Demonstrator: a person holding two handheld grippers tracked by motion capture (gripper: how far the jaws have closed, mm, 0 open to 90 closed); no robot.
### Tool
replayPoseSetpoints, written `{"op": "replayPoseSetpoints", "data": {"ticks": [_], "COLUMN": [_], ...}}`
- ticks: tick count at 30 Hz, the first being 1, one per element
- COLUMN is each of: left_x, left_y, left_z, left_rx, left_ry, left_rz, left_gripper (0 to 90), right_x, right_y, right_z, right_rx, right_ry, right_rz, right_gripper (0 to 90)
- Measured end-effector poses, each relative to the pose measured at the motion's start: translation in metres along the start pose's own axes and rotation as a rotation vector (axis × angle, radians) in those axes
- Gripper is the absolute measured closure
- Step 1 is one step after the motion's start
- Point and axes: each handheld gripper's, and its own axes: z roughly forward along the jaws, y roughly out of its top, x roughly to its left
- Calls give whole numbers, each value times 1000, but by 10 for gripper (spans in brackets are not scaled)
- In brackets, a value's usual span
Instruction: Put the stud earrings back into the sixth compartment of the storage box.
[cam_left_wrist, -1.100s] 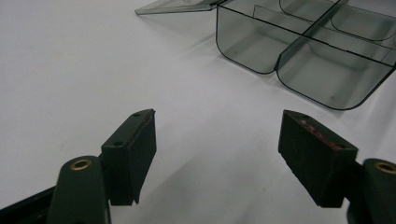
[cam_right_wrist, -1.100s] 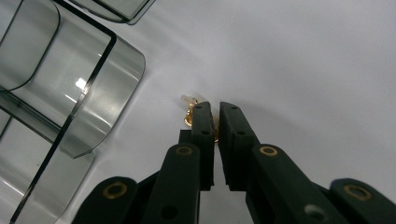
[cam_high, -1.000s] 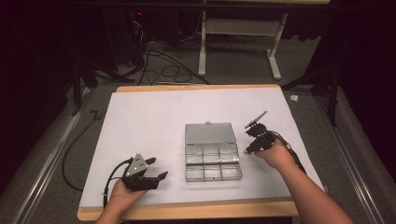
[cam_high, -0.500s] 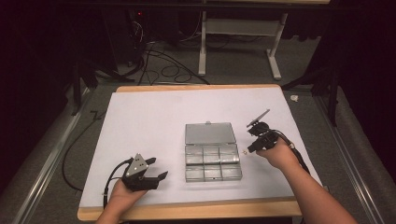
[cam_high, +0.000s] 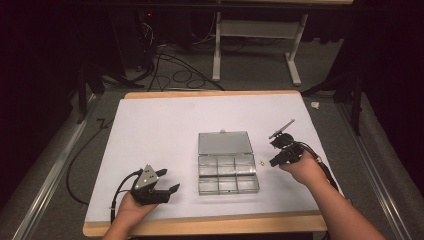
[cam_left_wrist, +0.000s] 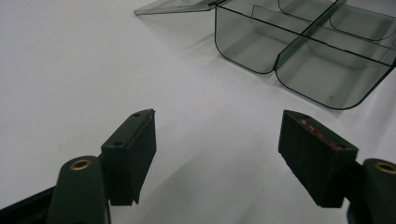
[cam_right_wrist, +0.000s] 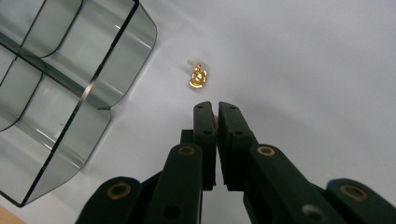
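Gold earring (cam_right_wrist: 198, 76) lies on tabletop (cam_high: 165, 125) just right of open organizer box (cam_high: 227, 162), apart from it. Right claw (cam_right_wrist: 216, 108) barely shifts since a second ago, shut, possibly pinching something gold. Left claw (cam_left_wrist: 217, 154) wide open, empty. We judge drop into box next.

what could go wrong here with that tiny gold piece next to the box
The right gripper has its jaws shut just short of the gold piece, so pushing forward could flick it across the white table. It lies close to the clear compartment box; a nudge could slide it against that wall, where it is harder to pinch.
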Motion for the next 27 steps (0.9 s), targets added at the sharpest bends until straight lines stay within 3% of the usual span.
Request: {"op": "replayPoseSetpoints", "data": {"ticks": [8,16,27], "left_x": [0,0,-1], "left_y": [0,0,0], "left_z": [0,0,0], "left_rx": [0,1,1], "left_ry": [2,0,1], "left_rz": [2,4,5], "left_gripper": [284,284,284], "right_x": [0,0,5], "right_y": [-5,-17,-34], "right_z": [-1,-3,0], "right_rx": [4,10,54], "right_ry": [8,40,55], "right_rz": [-5,22,13], "right_gripper": [877,876,875]}}
